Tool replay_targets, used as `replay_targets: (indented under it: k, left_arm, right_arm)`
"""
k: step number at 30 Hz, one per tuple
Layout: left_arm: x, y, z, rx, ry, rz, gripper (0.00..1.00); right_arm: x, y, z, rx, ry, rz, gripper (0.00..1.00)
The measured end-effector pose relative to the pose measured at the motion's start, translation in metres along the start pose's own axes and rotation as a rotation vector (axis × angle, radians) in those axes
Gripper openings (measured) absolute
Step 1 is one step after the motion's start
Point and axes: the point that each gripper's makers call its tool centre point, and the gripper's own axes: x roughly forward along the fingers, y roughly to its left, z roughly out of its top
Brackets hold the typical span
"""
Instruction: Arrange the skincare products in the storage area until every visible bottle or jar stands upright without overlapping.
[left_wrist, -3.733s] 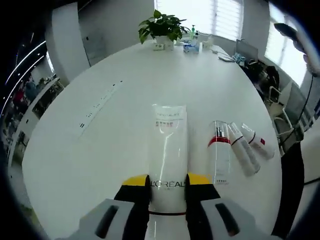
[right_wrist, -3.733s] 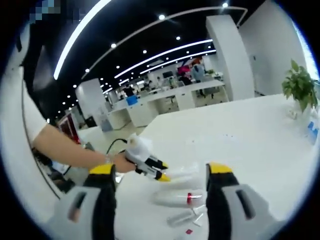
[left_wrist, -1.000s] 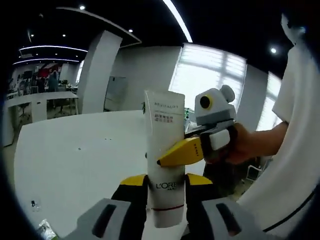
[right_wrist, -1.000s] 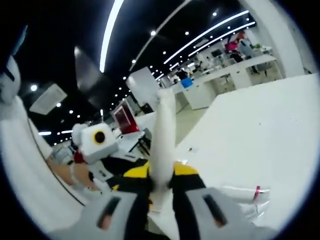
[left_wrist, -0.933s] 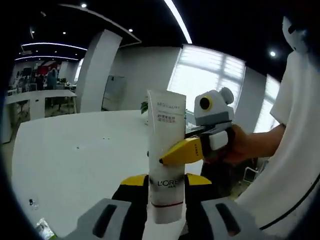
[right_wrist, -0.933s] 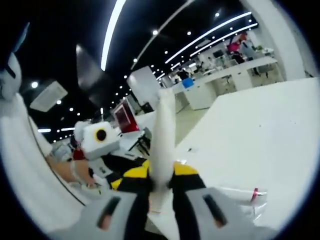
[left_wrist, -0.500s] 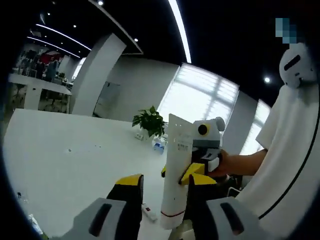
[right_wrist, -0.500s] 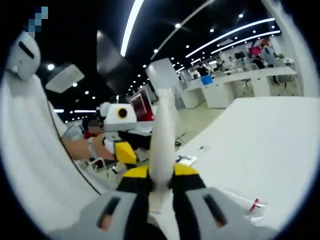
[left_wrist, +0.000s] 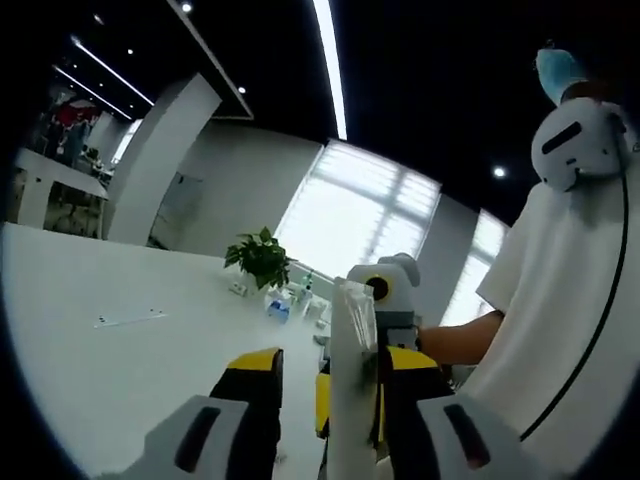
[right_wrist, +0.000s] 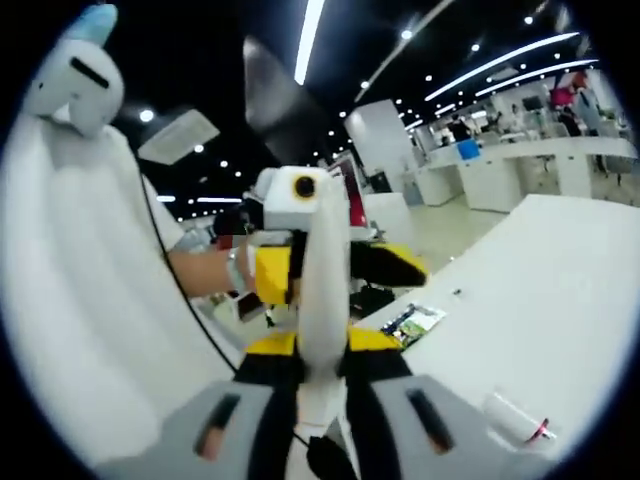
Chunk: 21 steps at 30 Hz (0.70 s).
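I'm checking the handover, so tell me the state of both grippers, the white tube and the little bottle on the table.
white tube: clamped near its lower end, standing up along the right gripper's jaws.
right gripper: shut on the white tube.
left gripper: open, jaws either side of the tube with a gap at one side.
small bottle: lying on its side on the table.
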Motion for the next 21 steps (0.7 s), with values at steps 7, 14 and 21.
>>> replay_targets:
  k: [7, 14, 21]
  left_arm:
    - [0.002, -0.015, -0.006, 0.017, 0.023, -0.091, 0.22]
    - [0.003, -0.015, -0.008, 0.004, 0.02, -0.142, 0.18]
    - [0.01, -0.007, -0.005, 0.022, 0.001, -0.122, 0.13]
  right_arm:
    - [0.01, 0.007, 0.0, -0.004, 0.009, 0.027, 0.14]
    - [0.011, 0.006, 0.001, 0.003, 0.013, 0.04, 0.14]
    - [0.008, -0.003, 0.003, -0.003, 0.013, 0.045, 0.15]
